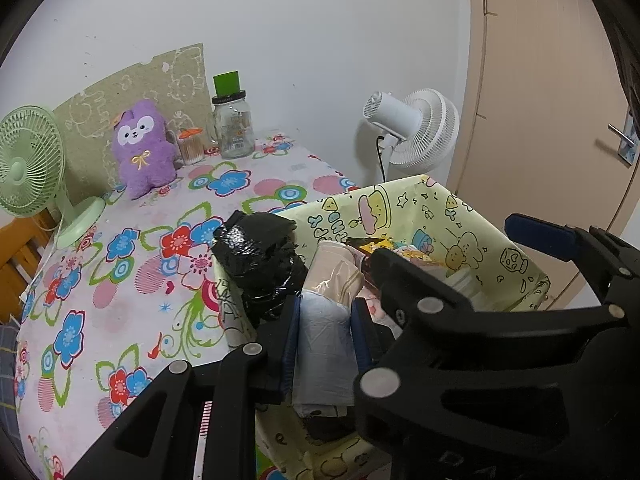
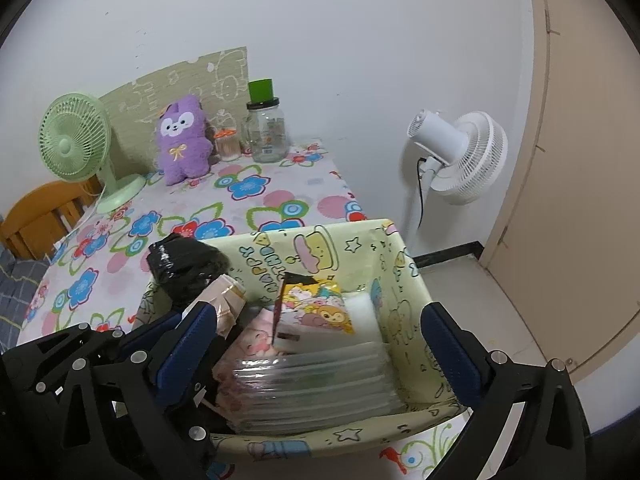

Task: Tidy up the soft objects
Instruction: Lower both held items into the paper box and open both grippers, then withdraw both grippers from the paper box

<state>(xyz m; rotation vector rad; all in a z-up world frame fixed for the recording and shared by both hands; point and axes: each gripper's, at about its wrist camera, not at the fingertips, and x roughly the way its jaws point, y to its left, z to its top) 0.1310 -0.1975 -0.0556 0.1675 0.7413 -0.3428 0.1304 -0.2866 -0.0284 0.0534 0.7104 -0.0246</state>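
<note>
A pale grey-white plastic roll (image 1: pixel 325 344) is held upright btwn the narrowed blue pads of the left gripper (image 1: pixel 326 340), just inside the near-left corner of the yellow cartoon-print storage box (image 2: pixel 352 240) on the floral tablecloth (image 1: pixel 132 280). A black bag bundle (image 1: pixel 262 260) and a beige roll (image 1: pixel 336 268) are seen beside it, w/ flat clear packs (image 2: pixel 316 380) stacked further right. The right gripper (image 2: pixel 320 340) is spread wide over those packs, nothing clamped.

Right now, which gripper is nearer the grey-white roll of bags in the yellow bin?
Left. The left gripper is clamped on the grey-white roll; the right gripper stands open beside it, over the bin's clear packets.
</note>
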